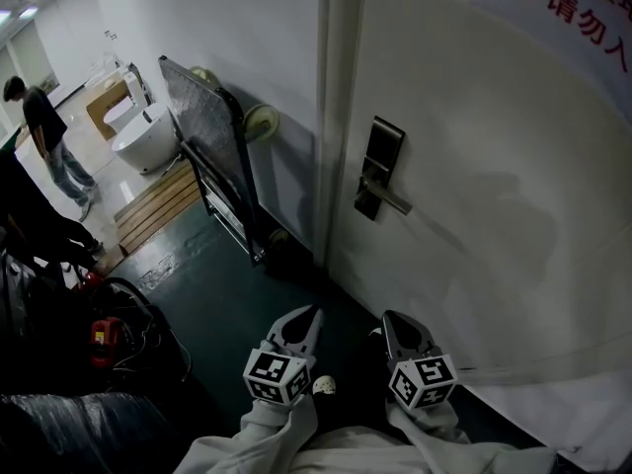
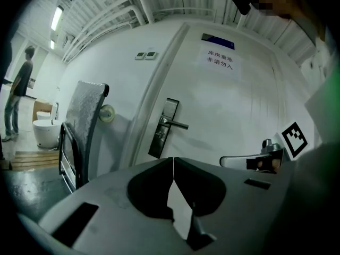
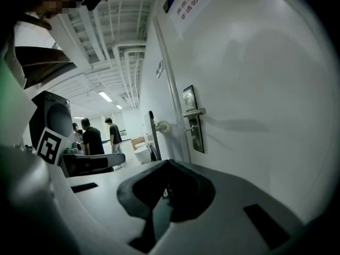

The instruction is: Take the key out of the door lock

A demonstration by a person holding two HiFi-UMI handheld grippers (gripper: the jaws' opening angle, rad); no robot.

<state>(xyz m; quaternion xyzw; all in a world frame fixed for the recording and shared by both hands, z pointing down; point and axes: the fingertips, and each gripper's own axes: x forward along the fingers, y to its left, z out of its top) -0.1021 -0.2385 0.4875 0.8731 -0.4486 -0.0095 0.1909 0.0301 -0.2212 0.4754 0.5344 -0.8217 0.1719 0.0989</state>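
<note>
Grey plastic, both halves pressed tip to tip: my left claw [image 2: 173, 160] is closed with nothing between its jaws. In the right gripper view my right claw [image 3: 166, 164] looks the same, its jaws together and empty. From the head view both claws sit low and side by side over the dark green floor [image 1: 222, 309], the left claw [image 1: 313, 314] just beside the right one [image 1: 389, 317]. Both point up toward the door and are well apart from the lock.

The white door [image 1: 494, 225] fills the right side ahead of me. Its dark lock plate [image 1: 382, 144] sits near the door's edge, close to the frame, with a metal lever [image 1: 393, 202] sticking out level toward the door's middle. In the right gripper view a thin stub [image 3: 189, 129] juts from the plate just under the lever. It seems to be the key, in the lock, though it is too small to be sure.

A notice with red characters [image 1: 578, 13] hangs at the door's top corner. Past the frame, a hand trolley [image 1: 202, 126] with a patterned metal deck leans upright against the wall. Beyond it lie a wooden pallet [image 1: 158, 205] and a white tub [image 1: 143, 144]. A person [image 1: 44, 131] stands at the far left.
</note>
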